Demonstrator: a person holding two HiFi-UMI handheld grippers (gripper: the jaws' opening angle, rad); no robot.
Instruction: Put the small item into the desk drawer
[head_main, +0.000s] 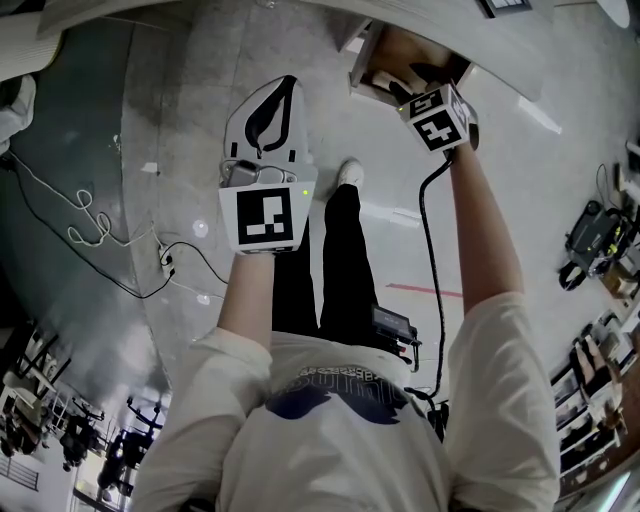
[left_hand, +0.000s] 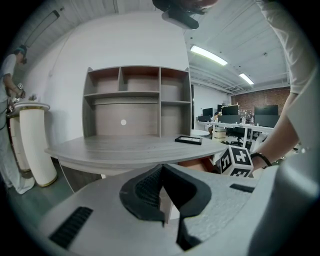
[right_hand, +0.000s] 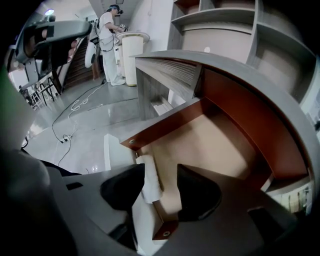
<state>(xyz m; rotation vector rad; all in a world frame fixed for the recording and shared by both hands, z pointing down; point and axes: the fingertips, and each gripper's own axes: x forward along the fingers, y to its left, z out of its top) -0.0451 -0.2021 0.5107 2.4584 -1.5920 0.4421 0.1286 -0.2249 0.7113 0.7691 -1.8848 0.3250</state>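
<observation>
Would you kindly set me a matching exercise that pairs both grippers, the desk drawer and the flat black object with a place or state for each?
Column one:
1. left gripper
2. right gripper
3. desk drawer
4. flat black object

Column two:
A. pulled open
B. jaws together
C. lying on the desktop
D. jaws apart, above the drawer

Pairs: 1-B, 2-D, 3-A, 4-C

The drawer (right_hand: 215, 145) sticks out from under the desk (left_hand: 125, 147). A shelf unit (left_hand: 137, 100) stands on the desk at the back, with a flat tray (left_hand: 188, 140) lying before it, to the right.
</observation>
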